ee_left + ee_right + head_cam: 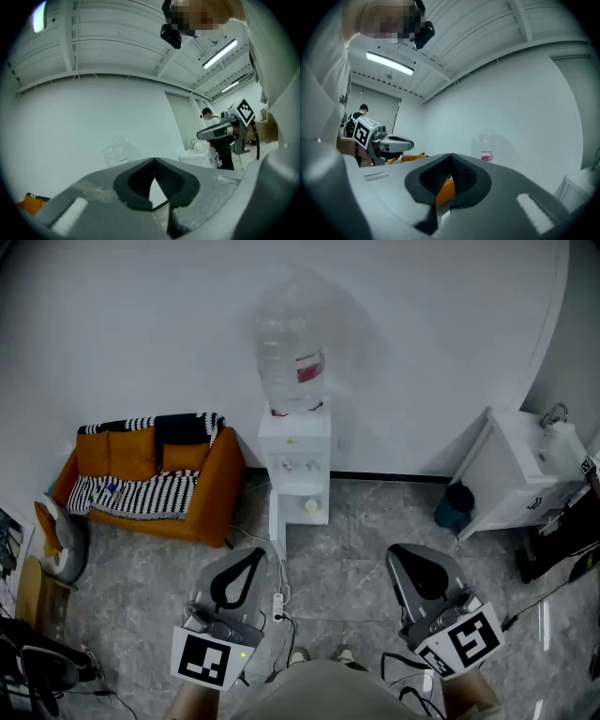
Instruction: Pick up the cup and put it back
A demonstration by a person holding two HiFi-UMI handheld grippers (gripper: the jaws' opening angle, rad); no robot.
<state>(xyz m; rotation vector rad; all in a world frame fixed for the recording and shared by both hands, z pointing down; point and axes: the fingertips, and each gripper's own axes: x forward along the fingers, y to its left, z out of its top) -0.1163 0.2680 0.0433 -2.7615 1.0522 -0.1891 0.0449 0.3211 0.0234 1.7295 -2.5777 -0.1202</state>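
Observation:
A white water dispenser (295,465) with a big clear bottle (291,357) stands against the far wall. A small pale cup (312,506) sits in its recess. My left gripper (251,559) and right gripper (403,554) are held low over the floor, well short of the dispenser. On both, the jaws meet at the tips with nothing between them. The left gripper view has its shut tips (153,160) aimed at the wall, with the bottle (115,150) faint beyond. The right gripper view shows its shut tips (450,155) and the bottle (486,147).
An orange sofa (150,474) with a striped blanket stands left of the dispenser. To the right are a white cabinet (520,470) and a dark bin (455,507). A power strip with cable (278,601) lies on the floor between the grippers. Clutter lines both side edges.

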